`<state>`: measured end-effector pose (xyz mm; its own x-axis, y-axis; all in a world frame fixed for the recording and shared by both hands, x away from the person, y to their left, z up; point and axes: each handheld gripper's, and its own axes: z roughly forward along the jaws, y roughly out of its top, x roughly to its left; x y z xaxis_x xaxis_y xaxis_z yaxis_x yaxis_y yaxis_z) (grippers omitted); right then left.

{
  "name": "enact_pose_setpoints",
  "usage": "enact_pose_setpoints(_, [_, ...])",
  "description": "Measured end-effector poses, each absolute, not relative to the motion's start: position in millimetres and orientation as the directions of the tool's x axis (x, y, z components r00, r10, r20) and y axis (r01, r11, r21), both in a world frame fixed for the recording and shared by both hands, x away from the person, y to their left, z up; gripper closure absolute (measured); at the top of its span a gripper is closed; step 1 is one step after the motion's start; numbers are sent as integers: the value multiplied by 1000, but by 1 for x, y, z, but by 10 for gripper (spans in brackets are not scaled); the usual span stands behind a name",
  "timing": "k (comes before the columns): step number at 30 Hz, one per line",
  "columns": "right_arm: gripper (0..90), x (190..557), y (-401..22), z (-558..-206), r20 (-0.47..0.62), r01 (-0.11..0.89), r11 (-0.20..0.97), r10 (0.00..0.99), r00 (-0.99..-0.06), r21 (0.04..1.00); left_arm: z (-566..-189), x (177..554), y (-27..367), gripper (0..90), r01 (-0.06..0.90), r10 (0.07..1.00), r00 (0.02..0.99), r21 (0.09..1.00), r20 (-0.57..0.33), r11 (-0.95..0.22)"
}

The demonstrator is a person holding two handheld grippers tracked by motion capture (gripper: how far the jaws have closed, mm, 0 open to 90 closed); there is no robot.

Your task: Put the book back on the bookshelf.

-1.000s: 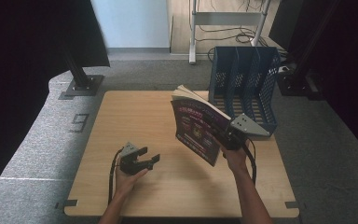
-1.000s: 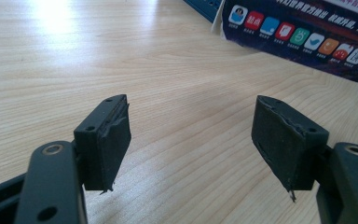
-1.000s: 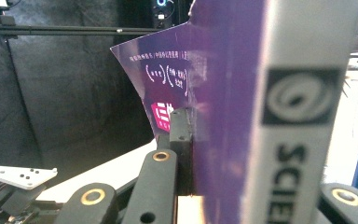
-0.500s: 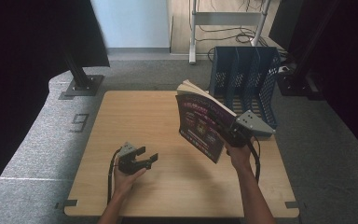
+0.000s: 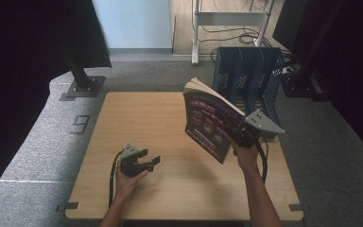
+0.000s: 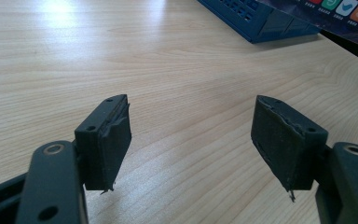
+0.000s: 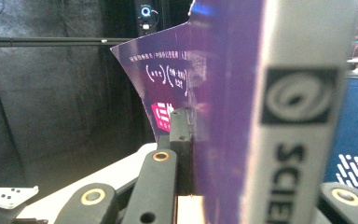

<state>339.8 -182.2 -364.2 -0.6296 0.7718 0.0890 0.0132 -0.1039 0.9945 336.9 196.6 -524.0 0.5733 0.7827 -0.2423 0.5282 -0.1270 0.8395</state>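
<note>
A wooden worktop (image 5: 170, 118) carries the scene, with grey carpet around it. The right gripper (image 5: 240, 135) is clamped on a purple book (image 5: 208, 125) and holds it lifted off the wood, above the right half of the worktop, nearer the far edge than the near one. The book stands tilted, its dark purple cover facing the person and its pale page block showing along the top edge. In the right gripper view the book's spine (image 7: 303, 116) rises close to the camera with large blurred letters on a pale band, and one black jaw presses against the purple cover from the left; the other jaw is mostly hidden behind the book. A blue mesh file rack (image 5: 253, 80) with upright dividers stands at the far right corner of the worktop, just behind the raised book. The left gripper (image 5: 150, 163) rests low over the wood near the near edge, left of centre, with the hand (image 5: 127, 182) wrapped around its body. In the left gripper view its two black padded jaws are spread wide apart with bare wood grain between them and nothing gripped.
</note>
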Motion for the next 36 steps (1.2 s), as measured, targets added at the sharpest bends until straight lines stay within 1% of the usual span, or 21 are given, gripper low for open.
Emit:
enact_pose_setpoints(23, [813, 340, -202, -355, 109, -5, -137, 811, -575, 991, -526, 337, 196, 284, 536, 779, 575, 835, -250, -127])
enact_pose_setpoints(36, [813, 340, -212, -351, 103, -12, -132, 826, -554, 991, -527, 338, 195, 285, 545, 778, 574, 828, -254, -132])
